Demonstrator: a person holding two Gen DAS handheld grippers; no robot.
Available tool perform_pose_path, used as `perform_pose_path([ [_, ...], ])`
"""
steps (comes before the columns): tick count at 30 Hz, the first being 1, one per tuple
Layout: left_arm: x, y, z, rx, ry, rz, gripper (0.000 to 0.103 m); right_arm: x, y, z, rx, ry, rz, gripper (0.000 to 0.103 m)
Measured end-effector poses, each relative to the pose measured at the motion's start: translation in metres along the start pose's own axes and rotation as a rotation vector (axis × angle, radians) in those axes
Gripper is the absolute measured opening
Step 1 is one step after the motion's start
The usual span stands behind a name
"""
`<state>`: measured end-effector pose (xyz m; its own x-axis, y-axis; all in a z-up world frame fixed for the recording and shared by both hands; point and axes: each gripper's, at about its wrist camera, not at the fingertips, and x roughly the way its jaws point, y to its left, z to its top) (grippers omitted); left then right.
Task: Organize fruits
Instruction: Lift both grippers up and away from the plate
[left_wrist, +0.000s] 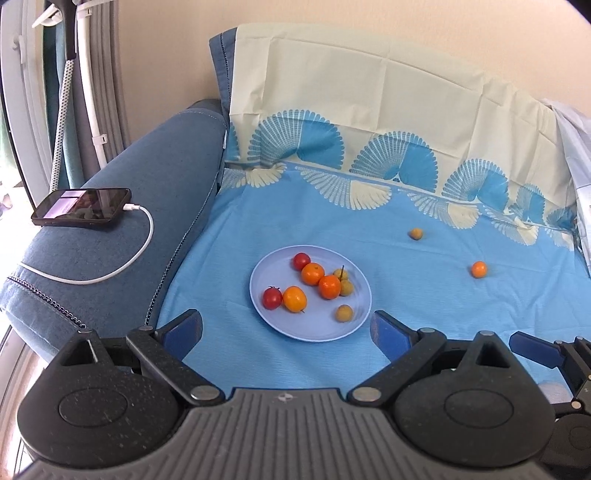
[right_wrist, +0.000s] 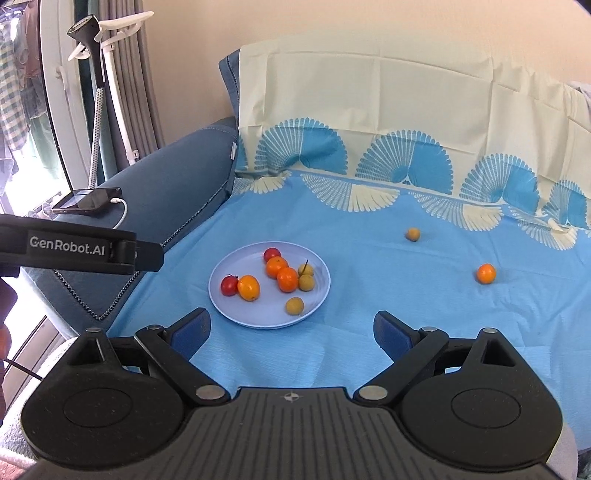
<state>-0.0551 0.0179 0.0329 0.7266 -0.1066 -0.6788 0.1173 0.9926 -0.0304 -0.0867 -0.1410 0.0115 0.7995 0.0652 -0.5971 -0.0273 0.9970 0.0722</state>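
A pale blue plate (left_wrist: 351, 325) (right_wrist: 317, 295) lies on the blue cloth and holds red tomatoes, orange fruits and small yellow fruits. One orange fruit (left_wrist: 479, 269) (right_wrist: 486, 273) and one small yellow fruit (left_wrist: 416, 233) (right_wrist: 413, 234) lie loose on the cloth, to the right of the plate. My left gripper (left_wrist: 288, 334) is open and empty, just in front of the plate. My right gripper (right_wrist: 291, 332) is open and empty, in front of the plate's right side. The left gripper's body (right_wrist: 81, 251) shows at the left of the right wrist view.
A phone (left_wrist: 83, 206) on a white charging cable (left_wrist: 122, 266) lies on the blue sofa armrest (left_wrist: 147, 206) at the left. A cream and blue patterned cloth (left_wrist: 369, 110) covers the backrest. A garment steamer stand (right_wrist: 96, 92) is by the curtain.
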Motion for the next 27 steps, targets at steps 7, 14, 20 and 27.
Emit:
perform_pose_path([
  [7, -0.006, -0.009, -0.004, 0.028, -0.007, -0.023, 0.099, -0.019, -0.001, -0.005, -0.003, -0.043, -0.008, 0.096],
  [14, -0.008, -0.017, -0.008, 0.057, -0.010, -0.024, 0.099, -0.023, -0.007, -0.009, 0.021, -0.043, -0.016, 0.096],
  [20, -0.004, -0.015, -0.007, 0.052, 0.001, -0.014, 0.099, -0.020, -0.008, -0.010, 0.023, -0.038, -0.015, 0.096],
  [27, 0.004, -0.015, -0.006, 0.058, 0.020, -0.006, 0.099, -0.017, -0.008, -0.011, 0.023, -0.029, -0.012, 0.096],
])
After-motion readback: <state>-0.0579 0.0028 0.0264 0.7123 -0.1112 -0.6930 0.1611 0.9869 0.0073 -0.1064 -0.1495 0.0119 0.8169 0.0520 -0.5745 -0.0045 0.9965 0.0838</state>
